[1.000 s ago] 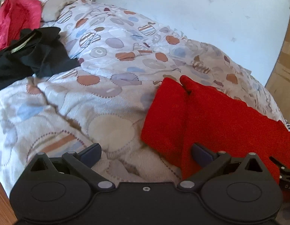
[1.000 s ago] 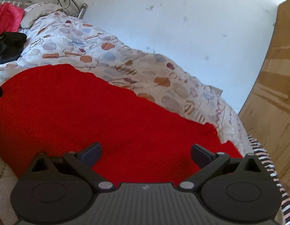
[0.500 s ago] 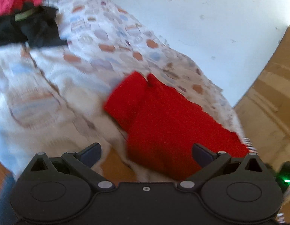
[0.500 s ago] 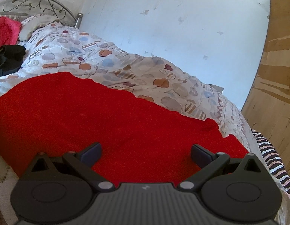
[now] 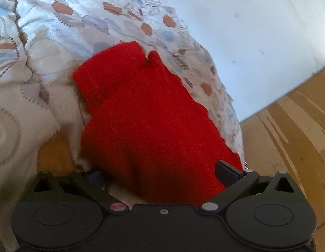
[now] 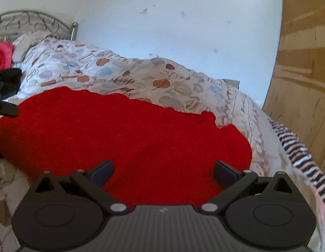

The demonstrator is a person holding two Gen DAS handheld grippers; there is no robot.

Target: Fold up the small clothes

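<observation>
A red garment (image 5: 145, 113) lies spread on the patterned bed cover (image 5: 63, 31); it also fills the middle of the right wrist view (image 6: 120, 134). My left gripper (image 5: 160, 174) is open at the garment's near edge, with cloth between its fingers; the left finger is partly hidden by the cloth. My right gripper (image 6: 162, 172) is open just above the garment's near edge. The left gripper's finger tip (image 6: 7, 109) shows at the left edge of the right wrist view.
A black garment (image 6: 7, 82) and a pink one (image 6: 1, 54) lie near the metal headboard (image 6: 34, 23). A white wall (image 6: 183, 31) runs behind the bed. A wooden panel (image 6: 305, 67) stands at the right. A striped cloth (image 6: 296, 147) hangs at the bed's right edge.
My left gripper has swung right and down to the red garment's near edge, so cloth now lies between its fingers. My right gripper has tilted slightly; both stay open.
</observation>
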